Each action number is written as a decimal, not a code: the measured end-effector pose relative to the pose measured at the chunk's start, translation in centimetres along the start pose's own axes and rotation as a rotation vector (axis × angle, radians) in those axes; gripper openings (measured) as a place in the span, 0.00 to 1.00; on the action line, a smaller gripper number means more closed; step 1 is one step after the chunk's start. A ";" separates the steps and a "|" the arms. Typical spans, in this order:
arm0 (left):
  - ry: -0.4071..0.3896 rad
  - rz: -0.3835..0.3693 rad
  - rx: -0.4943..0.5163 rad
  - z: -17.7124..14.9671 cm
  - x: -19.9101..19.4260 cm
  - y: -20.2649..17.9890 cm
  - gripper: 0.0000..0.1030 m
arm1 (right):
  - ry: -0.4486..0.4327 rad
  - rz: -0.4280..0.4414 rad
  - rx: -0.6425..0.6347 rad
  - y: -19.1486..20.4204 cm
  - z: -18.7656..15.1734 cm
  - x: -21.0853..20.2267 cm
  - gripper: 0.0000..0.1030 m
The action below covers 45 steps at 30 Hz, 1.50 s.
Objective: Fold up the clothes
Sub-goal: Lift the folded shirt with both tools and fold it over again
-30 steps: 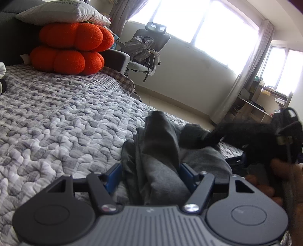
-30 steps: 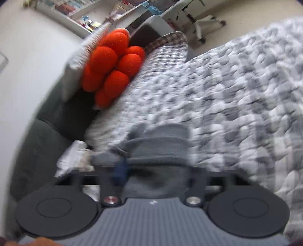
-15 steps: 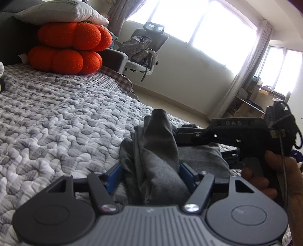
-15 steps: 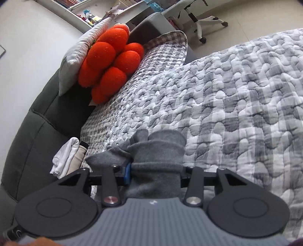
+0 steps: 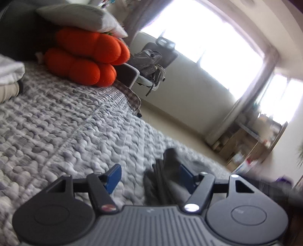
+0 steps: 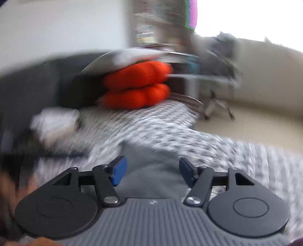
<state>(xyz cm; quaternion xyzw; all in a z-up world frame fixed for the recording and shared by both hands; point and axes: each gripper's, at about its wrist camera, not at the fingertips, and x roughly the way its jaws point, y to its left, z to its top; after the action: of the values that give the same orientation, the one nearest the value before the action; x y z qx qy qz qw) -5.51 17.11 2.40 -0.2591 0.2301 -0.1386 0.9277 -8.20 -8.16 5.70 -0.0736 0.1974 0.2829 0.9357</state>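
Garment (image 5: 168, 181), grey, bunched at six o'clock on quilt (image 5: 75, 128), apparently part-folded; left gripper (image 5: 149, 177) released, right gripper (image 6: 151, 171) opening around it.

garment (image 5: 166, 181) on quilt (image 5: 66, 123), cushions (image 5: 85, 60) behind, pillow (image 5: 79, 18) on top

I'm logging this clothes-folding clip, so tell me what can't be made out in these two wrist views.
- Left wrist view: the grey garment is cut off below by the tongs' body, so its fold is unclear.
- Left wrist view: the shelf clutter by the window is blurred and glared out.
- Right wrist view: motion blur smears the white bundle; what it is can't be told.
- Right wrist view: the bookshelf contents are unreadable.
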 end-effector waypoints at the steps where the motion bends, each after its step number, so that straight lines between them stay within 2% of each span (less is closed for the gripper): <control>1: 0.013 -0.011 -0.004 0.2 0.0 0.1 0.67 | 0.010 0.013 -0.104 2.1 -0.6 -0.1 0.68; 3: 0.013 0.003 0.019 0.2 -0.1 -0.1 0.67 | 0.034 0.037 -0.290 5.4 -1.9 0.1 0.69; 7: 0.033 0.008 0.017 -0.1 -0.1 0.1 0.67 | 0.080 0.017 -0.563 9.4 -3.8 1.7 0.69; 10: 0.058 0.032 0.013 -0.1 0.0 0.4 0.68 | 0.123 -0.029 -0.667 10.2 -4.9 3.5 0.69; 13: 0.092 0.019 -0.037 0.0 0.3 1.4 0.69 | 0.118 -0.062 -0.792 11.0 -6.2 3.9 0.69; 16: 0.164 -0.022 -0.121 -0.3 1.1 2.2 0.69 | 0.121 -0.088 -0.835 11.1 -6.3 4.2 0.65; 17: 0.182 -0.037 -0.152 -0.4 1.3 2.5 0.69 | 0.125 -0.092 -0.840 11.0 -6.4 4.4 0.58; 18: 0.186 -0.051 -0.181 -0.4 1.3 2.8 0.69 | 0.128 -0.097 -0.845 11.0 -6.4 4.4 0.46; 20: 0.190 -0.079 -0.236 -0.4 1.1 3.3 0.69 | 0.122 -0.115 -0.831 10.8 -6.7 4.1 0.39; 23: 0.200 -0.122 -0.303 -0.5 1.0 3.5 0.78 | 0.070 -0.121 -0.668 9.4 -5.8 3.2 0.32; 27: 0.241 -0.174 -0.340 -1.0 1.6 2.4 0.85 | 0.027 -0.108 -0.480 7.5 -4.4 2.3 0.32; 29: 0.254 -0.207 -0.364 -1.2 2.0 1.9 0.89 | 0.018 -0.100 -0.451 7.1 -4.0 2.1 0.32; 33: 0.288 -0.224 -0.343 -1.5 3.8 0.4 0.95 | 0.010 -0.087 -0.441 7.1 -4.0 1.8 0.32; 35: 0.305 -0.206 -0.315 -1.4 4.6 -0.2 0.95 | 0.007 -0.081 -0.435 7.2 -4.1 1.6 0.32; 40: 0.324 -0.217 -0.321 -1.0 6.3 -1.1 0.95 | -0.006 -0.068 -0.392 7.4 -4.8 1.4 0.32; 43: 0.331 -0.185 -0.277 -0.9 7.2 -1.9 0.89 | -0.016 -0.065 -0.377 7.5 -5.1 1.4 0.32; 45: 0.325 -0.163 -0.238 -0.6 7.6 -2.6 0.73 | -0.019 -0.063 -0.375 7.6 -5.2 1.5 0.33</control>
<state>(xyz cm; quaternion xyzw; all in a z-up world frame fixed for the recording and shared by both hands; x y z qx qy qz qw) 0.31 11.86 0.64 -0.3588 0.3698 -0.2249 0.8270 -13.05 -2.38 0.15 -0.2499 0.1298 0.2857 0.9160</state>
